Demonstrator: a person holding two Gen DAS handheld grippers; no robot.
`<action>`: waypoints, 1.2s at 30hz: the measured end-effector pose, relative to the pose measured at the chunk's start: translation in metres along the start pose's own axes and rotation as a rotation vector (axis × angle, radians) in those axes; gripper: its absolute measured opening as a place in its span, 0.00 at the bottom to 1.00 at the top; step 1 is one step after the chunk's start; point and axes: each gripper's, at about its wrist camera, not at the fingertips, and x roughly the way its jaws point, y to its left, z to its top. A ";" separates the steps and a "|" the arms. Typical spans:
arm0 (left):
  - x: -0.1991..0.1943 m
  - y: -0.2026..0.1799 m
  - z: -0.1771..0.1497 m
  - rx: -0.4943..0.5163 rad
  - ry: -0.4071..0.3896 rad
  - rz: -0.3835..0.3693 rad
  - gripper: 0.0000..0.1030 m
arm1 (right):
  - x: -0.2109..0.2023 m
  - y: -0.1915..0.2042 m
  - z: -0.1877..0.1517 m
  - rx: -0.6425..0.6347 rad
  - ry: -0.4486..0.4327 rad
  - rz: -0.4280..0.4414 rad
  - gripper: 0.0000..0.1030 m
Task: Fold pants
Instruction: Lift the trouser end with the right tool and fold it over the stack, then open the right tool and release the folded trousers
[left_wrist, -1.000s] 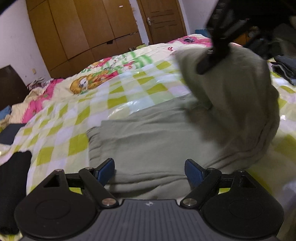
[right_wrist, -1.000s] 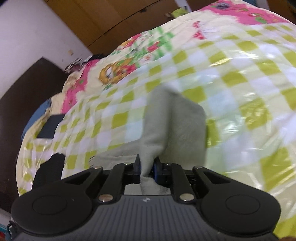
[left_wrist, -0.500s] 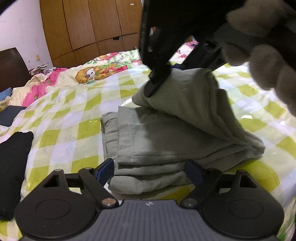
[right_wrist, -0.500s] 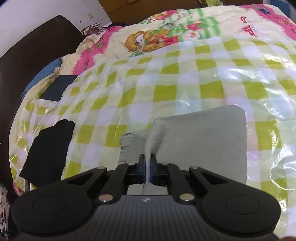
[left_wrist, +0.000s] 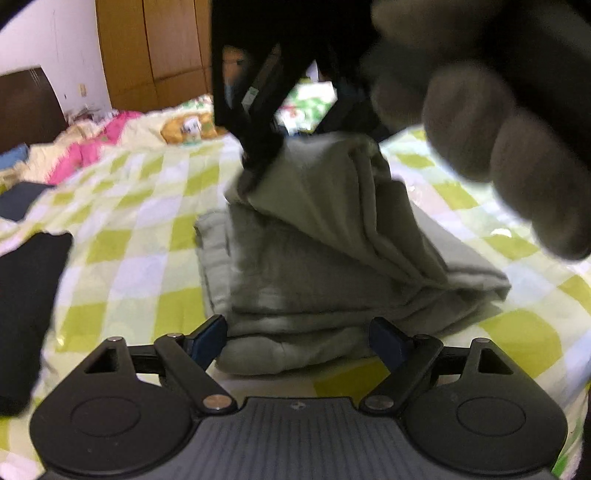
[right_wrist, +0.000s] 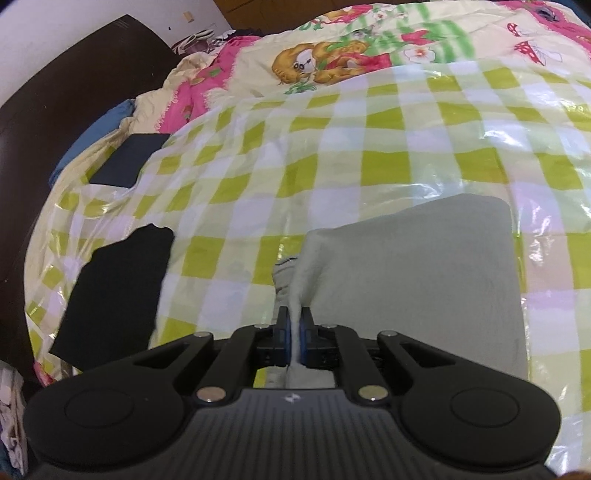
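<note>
Grey-green pants (left_wrist: 314, 273) lie folded in layers on the green-checked bed cover (left_wrist: 147, 221). My left gripper (left_wrist: 297, 338) is open and empty, its blue pads either side of the pile's near edge. My right gripper (right_wrist: 294, 332) is shut on a corner of the pants (right_wrist: 413, 280) and holds the top layer raised over the pile. In the left wrist view that gripper (left_wrist: 255, 162) comes down from above, with the gloved hand (left_wrist: 498, 129) blurred at the right.
A black garment (left_wrist: 26, 302) lies left of the pants, also in the right wrist view (right_wrist: 118, 288). A cartoon quilt (right_wrist: 332, 62), a dark headboard (right_wrist: 55, 110) and wooden wardrobes (left_wrist: 155, 55) are beyond.
My right gripper has carried the pants' end over and down onto the pile, toward the left. My left gripper stayed open at the pile's near edge.
</note>
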 end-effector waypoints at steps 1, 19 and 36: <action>0.003 0.000 -0.001 -0.003 0.020 -0.004 0.94 | -0.001 0.002 0.001 -0.001 -0.003 0.000 0.06; -0.036 0.036 -0.016 -0.120 -0.030 -0.017 0.94 | -0.010 0.009 -0.016 0.030 0.048 0.176 0.29; -0.041 0.046 0.017 0.055 -0.046 0.059 0.94 | -0.037 -0.089 -0.035 0.028 -0.061 0.074 0.32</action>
